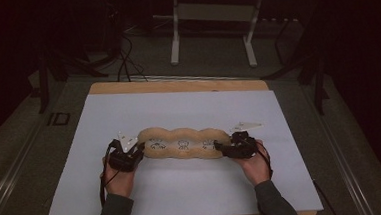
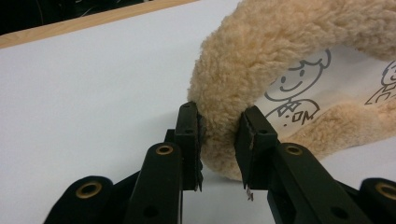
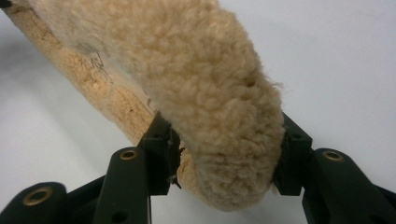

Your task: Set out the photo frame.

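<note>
A long tan fleece piece (image 1: 183,144) lies across the white sheet (image 1: 178,105), with cartoon figures printed on its pale lining (image 2: 299,100). My left gripper (image 1: 140,149) is at its left end. In the left gripper view the jaws pinch the fluffy rim (image 2: 219,107) from both sides. My right gripper (image 1: 218,147) is at the right end. In the right gripper view the thick fleece roll (image 3: 210,93) bulges between the jaws, and both pads touch it. A person's hands hold both grippers from the near edge.
The white sheet covers a wooden table whose bare edge (image 1: 177,85) shows at the far side. Beyond it stand the white legs of a desk (image 1: 175,43), and cables (image 1: 126,66) lie on the dark floor.
</note>
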A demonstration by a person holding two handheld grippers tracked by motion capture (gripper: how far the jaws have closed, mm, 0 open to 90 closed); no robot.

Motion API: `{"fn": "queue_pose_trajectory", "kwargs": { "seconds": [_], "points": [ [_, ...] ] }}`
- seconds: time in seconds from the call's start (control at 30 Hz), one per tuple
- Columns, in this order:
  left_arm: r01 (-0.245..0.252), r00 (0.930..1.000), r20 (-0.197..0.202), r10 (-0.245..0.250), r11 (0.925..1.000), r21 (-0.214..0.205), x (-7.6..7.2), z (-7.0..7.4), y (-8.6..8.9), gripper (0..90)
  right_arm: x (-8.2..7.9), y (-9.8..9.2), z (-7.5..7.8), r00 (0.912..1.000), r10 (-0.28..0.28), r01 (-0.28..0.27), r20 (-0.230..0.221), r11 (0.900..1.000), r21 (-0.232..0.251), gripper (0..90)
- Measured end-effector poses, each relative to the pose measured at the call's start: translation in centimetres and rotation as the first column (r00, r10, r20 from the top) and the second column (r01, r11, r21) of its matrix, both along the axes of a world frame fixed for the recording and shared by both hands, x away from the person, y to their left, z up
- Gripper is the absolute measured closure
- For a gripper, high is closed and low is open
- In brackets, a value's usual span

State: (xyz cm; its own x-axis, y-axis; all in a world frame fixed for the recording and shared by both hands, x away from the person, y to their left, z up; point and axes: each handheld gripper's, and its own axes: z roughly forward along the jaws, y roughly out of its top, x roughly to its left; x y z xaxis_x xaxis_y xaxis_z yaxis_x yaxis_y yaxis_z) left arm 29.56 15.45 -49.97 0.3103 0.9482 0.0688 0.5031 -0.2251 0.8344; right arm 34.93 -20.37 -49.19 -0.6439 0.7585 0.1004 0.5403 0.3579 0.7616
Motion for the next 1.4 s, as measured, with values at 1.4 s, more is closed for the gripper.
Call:
{"fn": "queue_pose_trajectory", "kwargs": {
  "seconds": [1.4],
  "points": [
    [0.008,0.9991,-0.041,-0.01,0.9991,-0.043,0.1,0.3,0.0,72.4,1.5,-1.3,-0.6,0.9974,0.004,0.004,-0.072,0.9934,0.114,49.2]
  ]
}}
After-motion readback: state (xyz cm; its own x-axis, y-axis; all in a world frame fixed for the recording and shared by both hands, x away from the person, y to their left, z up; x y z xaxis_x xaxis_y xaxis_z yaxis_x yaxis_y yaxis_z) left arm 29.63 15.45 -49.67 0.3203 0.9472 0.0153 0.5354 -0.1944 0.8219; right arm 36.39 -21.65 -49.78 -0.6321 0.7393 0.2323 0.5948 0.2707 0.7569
